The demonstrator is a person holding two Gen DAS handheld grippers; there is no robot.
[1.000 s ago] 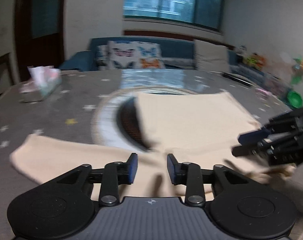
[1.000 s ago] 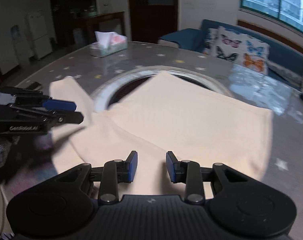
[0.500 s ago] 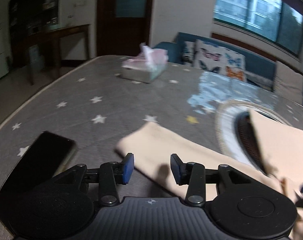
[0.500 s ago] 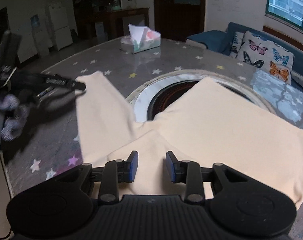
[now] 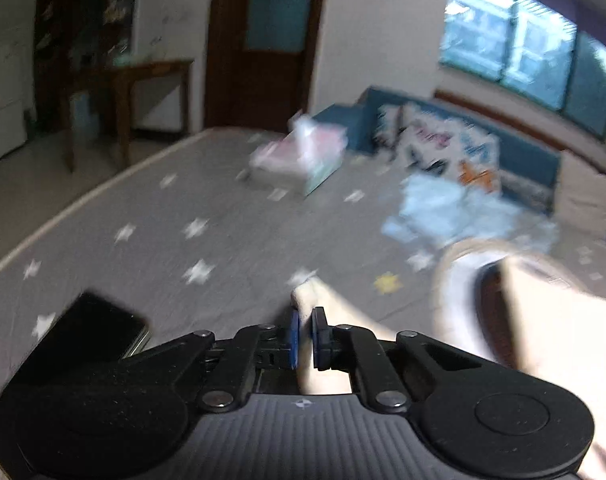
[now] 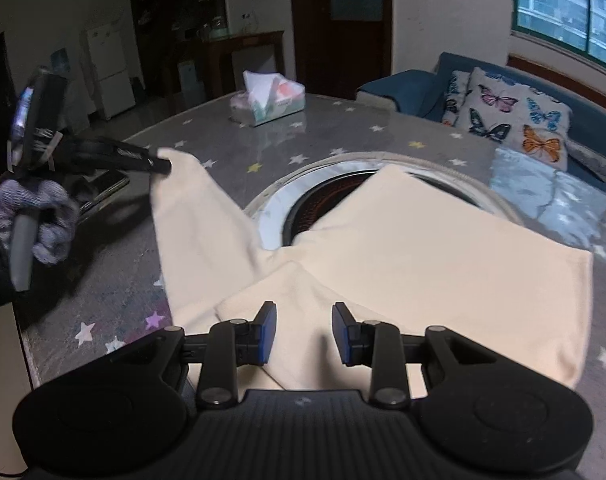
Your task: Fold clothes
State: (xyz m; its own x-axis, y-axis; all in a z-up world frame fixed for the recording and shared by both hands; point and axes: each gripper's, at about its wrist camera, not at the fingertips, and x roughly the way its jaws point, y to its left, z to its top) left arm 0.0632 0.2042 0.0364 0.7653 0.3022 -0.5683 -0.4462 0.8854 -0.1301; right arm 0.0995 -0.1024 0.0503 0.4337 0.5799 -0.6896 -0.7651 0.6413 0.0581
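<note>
Two claws, left claw (image 5: pixel 304 334) pinching sleeve (image 5: pixel 331 312), right claw (image 6: pixel 304 332) apart.

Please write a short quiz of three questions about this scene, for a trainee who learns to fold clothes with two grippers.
1. True or false: the left gripper is shut on the sleeve end of the cream garment.
2. Which item lies nearest the left gripper on the table? A) tissue box B) black phone C) butterfly cushion
3. Fill in: the right gripper is ____, with cloth below it.

Key: 1 true; 2 B; 3 open
</note>
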